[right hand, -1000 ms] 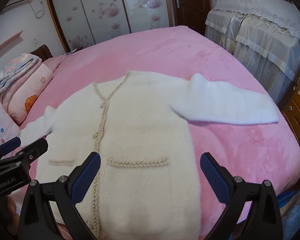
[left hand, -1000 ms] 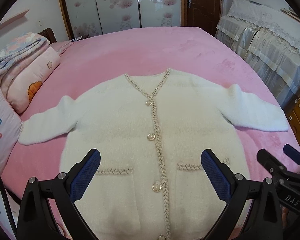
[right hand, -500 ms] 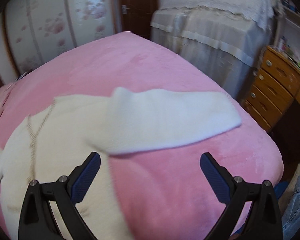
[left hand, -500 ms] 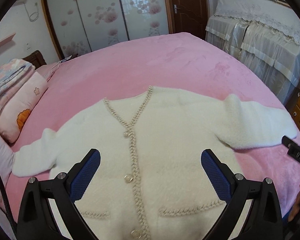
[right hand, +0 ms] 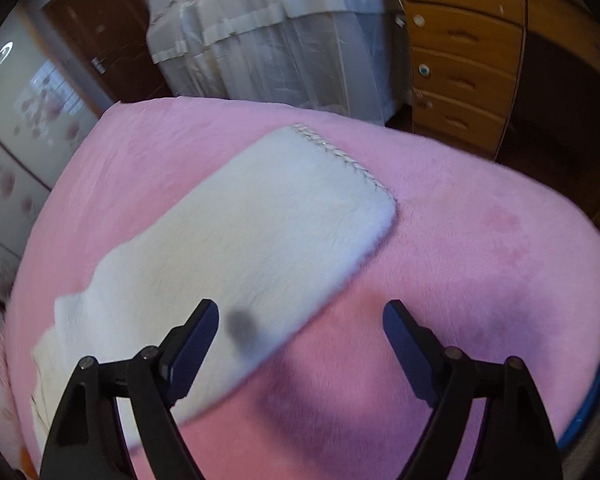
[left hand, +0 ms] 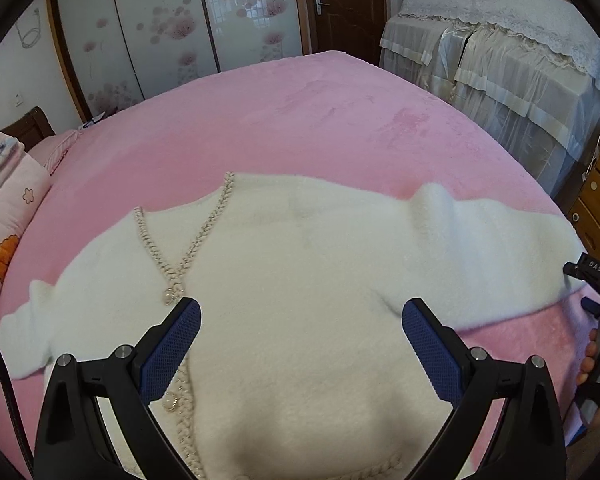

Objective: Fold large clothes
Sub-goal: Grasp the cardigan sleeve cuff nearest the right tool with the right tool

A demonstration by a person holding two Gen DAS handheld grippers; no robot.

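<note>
The white cardigan (left hand: 300,280) lies flat, front up, on the pink bed (left hand: 300,120), neckline pointing away from me, its 2 sleeves stretched out sideways. My left gripper (left hand: 300,344) hangs over the chest, jaws wide apart, holding nothing. My right gripper (right hand: 300,344) hangs over the right sleeve (right hand: 240,232), also spread and empty; that sleeve runs diagonally, cuff toward the wooden drawers (right hand: 460,52). The hem is cut off below my left fingers (left hand: 172,344), and the right view is blurred.
</note>
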